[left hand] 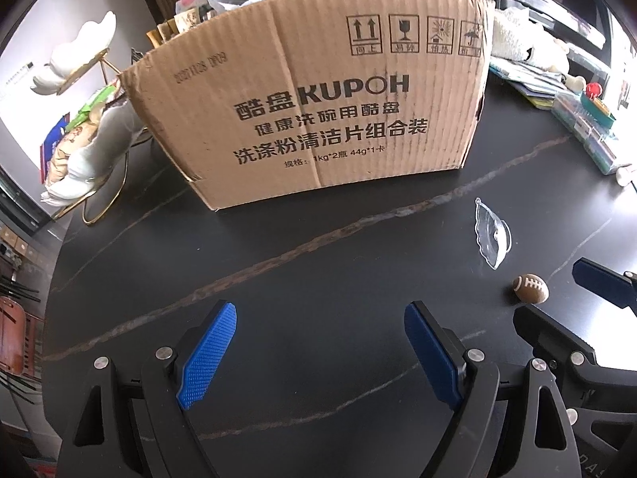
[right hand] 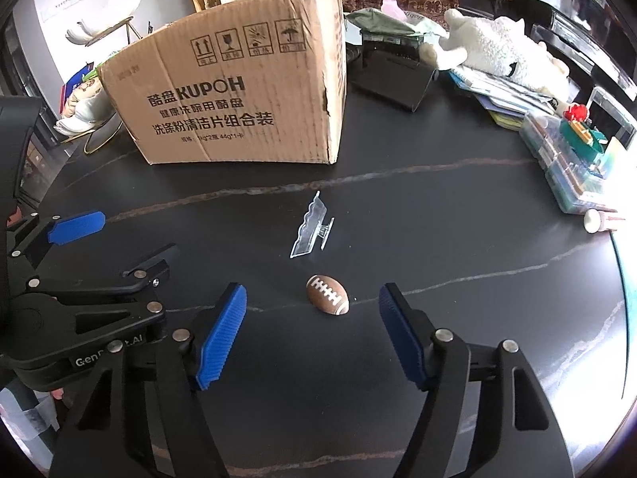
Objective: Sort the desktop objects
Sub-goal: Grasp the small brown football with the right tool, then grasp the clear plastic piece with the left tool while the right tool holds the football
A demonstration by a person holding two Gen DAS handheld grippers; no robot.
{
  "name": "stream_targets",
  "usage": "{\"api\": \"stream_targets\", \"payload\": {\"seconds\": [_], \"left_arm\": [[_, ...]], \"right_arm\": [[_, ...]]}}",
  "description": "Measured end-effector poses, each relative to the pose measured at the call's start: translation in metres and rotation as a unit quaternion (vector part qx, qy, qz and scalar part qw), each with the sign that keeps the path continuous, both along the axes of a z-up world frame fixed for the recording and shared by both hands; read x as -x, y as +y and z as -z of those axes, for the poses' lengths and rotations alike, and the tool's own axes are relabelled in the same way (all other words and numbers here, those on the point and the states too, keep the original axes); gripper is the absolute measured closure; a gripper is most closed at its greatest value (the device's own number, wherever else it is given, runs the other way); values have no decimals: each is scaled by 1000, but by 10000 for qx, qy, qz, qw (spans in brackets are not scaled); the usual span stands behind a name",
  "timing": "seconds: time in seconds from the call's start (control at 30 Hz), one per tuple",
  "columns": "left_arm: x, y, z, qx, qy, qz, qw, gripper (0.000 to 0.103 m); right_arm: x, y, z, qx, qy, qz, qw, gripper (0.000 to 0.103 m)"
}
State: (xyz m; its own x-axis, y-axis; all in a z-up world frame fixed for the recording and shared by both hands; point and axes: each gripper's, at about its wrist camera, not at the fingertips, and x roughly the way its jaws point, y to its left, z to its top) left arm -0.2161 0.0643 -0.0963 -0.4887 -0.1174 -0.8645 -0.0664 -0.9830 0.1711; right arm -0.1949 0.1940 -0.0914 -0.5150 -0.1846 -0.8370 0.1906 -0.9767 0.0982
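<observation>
Lining up on the toy football (right hand: 327, 294) with the right gripper (right hand: 312, 310), jaws apart and nothing between the pads; no contact with the ball, which lies on the dark table (right hand: 458, 239) just ahead of the blue fingertips (right hand: 223, 334) and roughly midway between them; placed so, probably, to let a short push forward bring both pads alongside its narrow middle. Hovering off to the side with the left gripper (left hand: 320, 352), spread wide and empty over bare tabletop; kept clear, it seems, so as not to crowd the pick. Lying just beyond the ball, a clear plastic clip (right hand: 310, 227), tipped on its side and apart from the ball; likely next in the queue. Standing at the back, the cardboard box (right hand: 239, 91), open-topped with bags and packets showing above its rim; judged the likely destination for loose bits, though contents cannot be made out. Watching for a roll: rounded, tapered shape, so an off-centre squeeze could squirt it sideways toward the clip; better to close across the fat middle.
</observation>
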Motion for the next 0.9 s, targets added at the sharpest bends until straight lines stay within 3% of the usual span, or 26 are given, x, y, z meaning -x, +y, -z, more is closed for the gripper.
{"api": "stream_targets", "payload": {"seconds": [0.57, 0.9], "left_arm": [[11, 8, 21, 254, -142, 76, 9995, 19], [9, 16, 21, 168, -131, 215, 9995, 19]], "right_arm": [[12, 0, 21, 121, -247, -165, 9995, 50], [14, -6, 25, -80, -290, -258, 9992, 80]]}}
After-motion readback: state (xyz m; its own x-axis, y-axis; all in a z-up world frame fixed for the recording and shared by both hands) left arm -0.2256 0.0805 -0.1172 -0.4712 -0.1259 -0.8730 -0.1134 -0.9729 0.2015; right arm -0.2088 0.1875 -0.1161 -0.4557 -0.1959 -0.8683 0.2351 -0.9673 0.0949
